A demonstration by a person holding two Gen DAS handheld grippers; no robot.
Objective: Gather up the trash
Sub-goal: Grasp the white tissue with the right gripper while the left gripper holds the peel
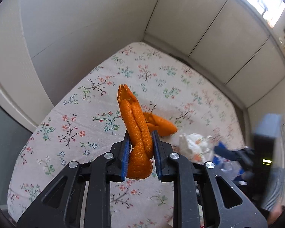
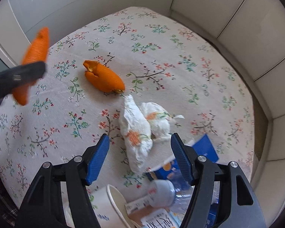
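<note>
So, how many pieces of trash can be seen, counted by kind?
Orange peel: 2, one in the left tool, one on the cloth
Tissue: 2
Paper cup: 1
Plastic bottle: 1
Blue carton: 1
Total: 7

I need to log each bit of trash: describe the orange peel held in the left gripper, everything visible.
The orange peel is a long strip of bright, pebbled rind, folded lengthwise so two ridges run side by side, with a torn, paler tip. It stands roughly upright, pinched between the blue pads of the left gripper, its wider lower end bulging below them. It hangs clear of the floral tablecloth; only the pads touch it.
</note>
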